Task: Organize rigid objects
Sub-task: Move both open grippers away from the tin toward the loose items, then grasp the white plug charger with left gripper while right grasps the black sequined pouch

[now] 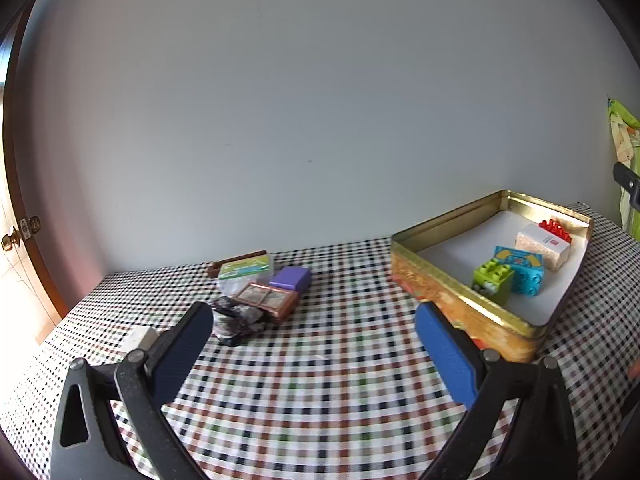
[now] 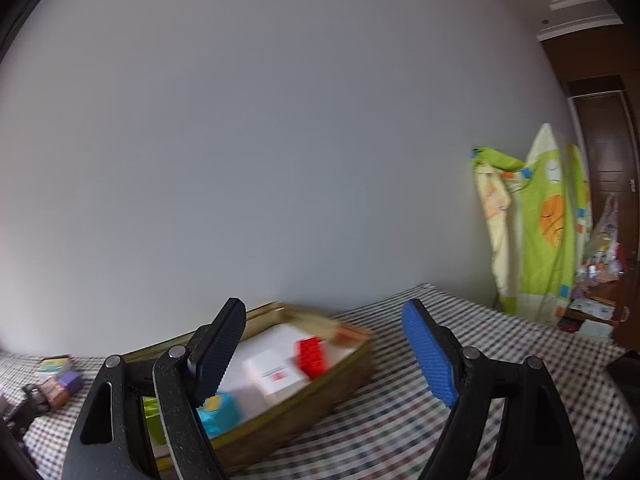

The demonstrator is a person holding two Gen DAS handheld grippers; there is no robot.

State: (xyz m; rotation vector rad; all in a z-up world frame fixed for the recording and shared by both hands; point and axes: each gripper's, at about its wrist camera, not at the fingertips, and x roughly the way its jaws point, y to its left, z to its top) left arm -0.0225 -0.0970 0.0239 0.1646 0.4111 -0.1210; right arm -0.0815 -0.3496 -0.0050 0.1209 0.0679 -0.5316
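A gold tin box [image 1: 448,280] stands on the checkered table at the right, holding a green brick [image 1: 492,278], a blue brick [image 1: 520,270], a white box [image 1: 544,248] and a red brick [image 1: 554,229]. Left of it lies a small cluster: a purple block [image 1: 290,279], a copper-framed case [image 1: 266,300], a green-labelled packet [image 1: 246,270] and a dark crumpled piece [image 1: 236,320]. My left gripper [image 1: 312,328] is open above bare cloth between cluster and tin. My right gripper [image 2: 324,340] is open and empty, hovering by the tin [image 2: 304,412], blurred.
A white block [image 1: 138,338] lies by the left finger. A door with a brass knob [image 1: 10,240] is far left. Green patterned bedding [image 2: 536,232] hangs beyond the table's right end, with clutter on a low stand behind it. A plain wall backs the table.
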